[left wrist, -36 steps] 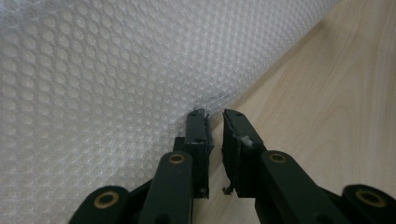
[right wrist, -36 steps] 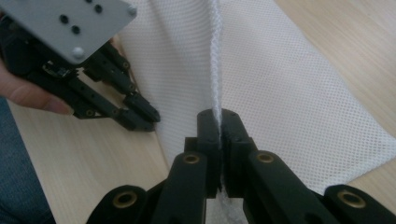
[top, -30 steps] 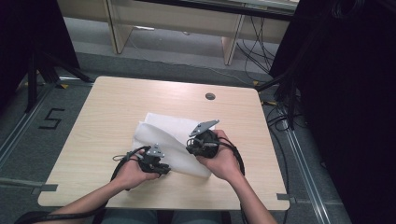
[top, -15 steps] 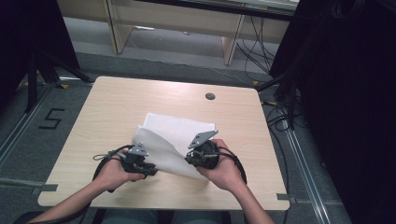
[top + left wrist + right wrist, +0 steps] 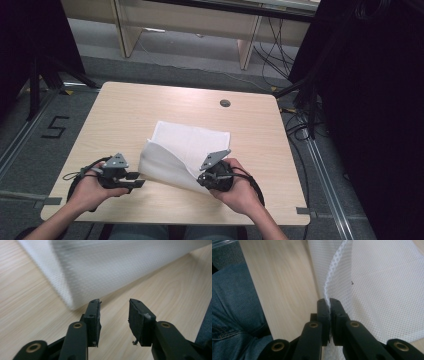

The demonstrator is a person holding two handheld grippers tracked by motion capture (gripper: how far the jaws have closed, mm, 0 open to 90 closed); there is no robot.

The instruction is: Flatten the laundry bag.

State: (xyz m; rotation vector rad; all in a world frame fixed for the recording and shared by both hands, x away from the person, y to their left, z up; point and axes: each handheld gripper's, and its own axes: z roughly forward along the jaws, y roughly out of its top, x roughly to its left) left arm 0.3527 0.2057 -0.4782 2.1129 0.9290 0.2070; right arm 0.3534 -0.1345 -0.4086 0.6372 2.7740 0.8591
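Since the earlier frame, left claw (image 5: 134, 181) has moved leftward off the white cloth (image 5: 187, 150), jaws now apart and empty. Right claw (image 5: 329, 302) pinches the cloth's near edge, lifted above the counter (image 5: 130, 110). Folding step; next probably regrasping the free corner.

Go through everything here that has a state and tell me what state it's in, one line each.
White mesh cloth: partly folded, near edge lifted off the table.
Right gripper: shut on the cloth's edge.
Left gripper: open, empty, just short of the cloth's corner.
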